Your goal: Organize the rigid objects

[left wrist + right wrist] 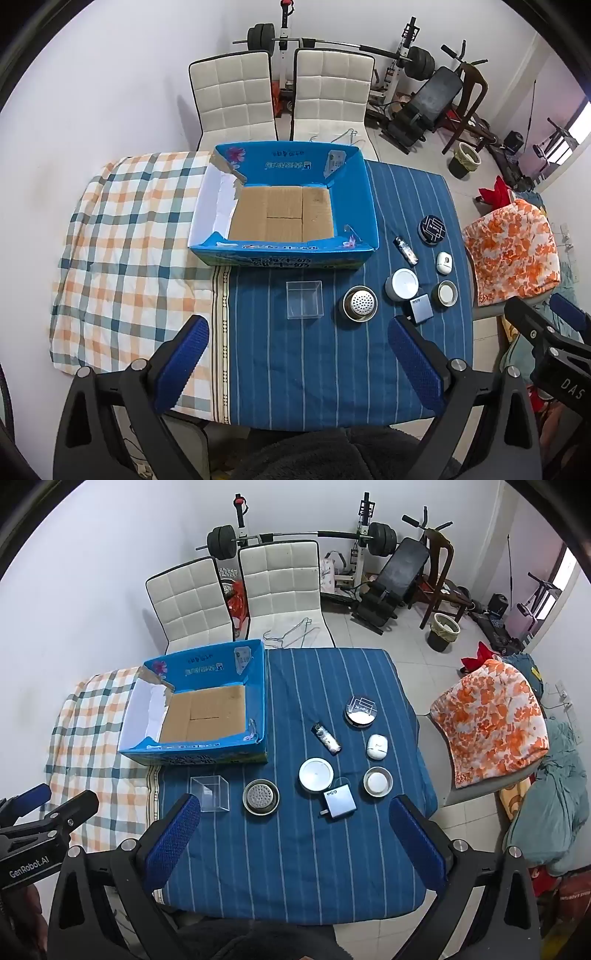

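An open blue cardboard box (pixel 354 192) (pixel 258 686) with nothing in it stands at the table's far left. On the blue striped cloth lie a clear plastic cube (pixel 305 299) (pixel 209 793), a metal strainer cup (pixel 359 303) (pixel 260 796), a white round tin (pixel 402 284) (pixel 316 774), a grey charger (pixel 419 308) (pixel 339 800), a small white-lidded jar (pixel 447 293) (pixel 377 781), a white earbud case (pixel 443 263) (pixel 376 746), a lighter (pixel 406 251) (pixel 325 737) and a black round case (pixel 432 229) (pixel 361 710). My left gripper (pixel 297 354) and right gripper (pixel 295 834) are open, empty, above the near edge.
A checked cloth (pixel 129 236) covers the table's left part. Two white chairs (pixel 280 92) stand behind the table. A chair with an orange flowered cover (pixel 491 716) stands at the right. Gym gear and a bin (pixel 443 631) sit on the floor beyond.
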The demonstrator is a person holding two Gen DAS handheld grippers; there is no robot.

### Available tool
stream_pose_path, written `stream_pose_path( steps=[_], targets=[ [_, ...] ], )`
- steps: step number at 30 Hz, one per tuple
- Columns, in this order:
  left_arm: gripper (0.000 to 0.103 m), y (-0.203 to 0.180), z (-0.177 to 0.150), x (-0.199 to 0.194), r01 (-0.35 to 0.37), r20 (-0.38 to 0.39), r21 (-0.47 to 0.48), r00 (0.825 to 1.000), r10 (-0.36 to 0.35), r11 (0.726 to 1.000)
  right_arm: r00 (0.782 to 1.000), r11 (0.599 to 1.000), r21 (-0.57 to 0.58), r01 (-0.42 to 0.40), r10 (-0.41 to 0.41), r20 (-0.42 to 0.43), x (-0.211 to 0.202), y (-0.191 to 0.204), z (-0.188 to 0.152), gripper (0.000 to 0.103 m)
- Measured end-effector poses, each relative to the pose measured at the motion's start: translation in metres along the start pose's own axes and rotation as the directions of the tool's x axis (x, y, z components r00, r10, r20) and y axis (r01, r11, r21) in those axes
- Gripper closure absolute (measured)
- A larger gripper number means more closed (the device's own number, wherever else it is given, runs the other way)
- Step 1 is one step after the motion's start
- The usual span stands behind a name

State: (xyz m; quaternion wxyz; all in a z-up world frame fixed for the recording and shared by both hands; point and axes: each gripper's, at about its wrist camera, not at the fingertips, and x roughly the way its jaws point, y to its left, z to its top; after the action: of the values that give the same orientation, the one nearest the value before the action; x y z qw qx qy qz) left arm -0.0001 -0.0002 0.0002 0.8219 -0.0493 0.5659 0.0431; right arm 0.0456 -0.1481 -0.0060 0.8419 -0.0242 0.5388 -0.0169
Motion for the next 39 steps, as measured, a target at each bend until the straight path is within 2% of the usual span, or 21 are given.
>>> stream_pose_path(
  steps=[17, 26, 30, 39],
  targets=[
    [0.004, 0.001, 0.000, -0.001, 0.009, 0.002, -0.003, 1.000, -0.009, 1.000, 1.000, 1.000, -0.006, 0.016, -0.016, 0.000, 0.001, 0.003, 0.001, 0.000],
    [0.004, 0.001, 0.000, -0.001, 0.010, 0.002, -0.002, 1.000, -0.010, 1.000, 1.000, 1.000, -0.006, 0.014, -0.014, -0.003, 0.003, 0.003, 0.016, 0.000],
    [0.003, 0.006, 0.019, 0.006, 0.018, 0.000, 0.002, 1.000, -0.018, 1.000, 1.000, 1.000, -0.007, 0.018, -0.018, 0.004, 0.004, 0.001, 0.015, 0.000],
    [0.003, 0.000, 0.019, 0.002, 0.014, 0.011, -0.002, 1.000, -0.014, 1.000, 1.000, 1.000, -0.013, 0.024, -0.023, 0.021, 0.002, 0.000, 0.012, 0.000]
  ],
)
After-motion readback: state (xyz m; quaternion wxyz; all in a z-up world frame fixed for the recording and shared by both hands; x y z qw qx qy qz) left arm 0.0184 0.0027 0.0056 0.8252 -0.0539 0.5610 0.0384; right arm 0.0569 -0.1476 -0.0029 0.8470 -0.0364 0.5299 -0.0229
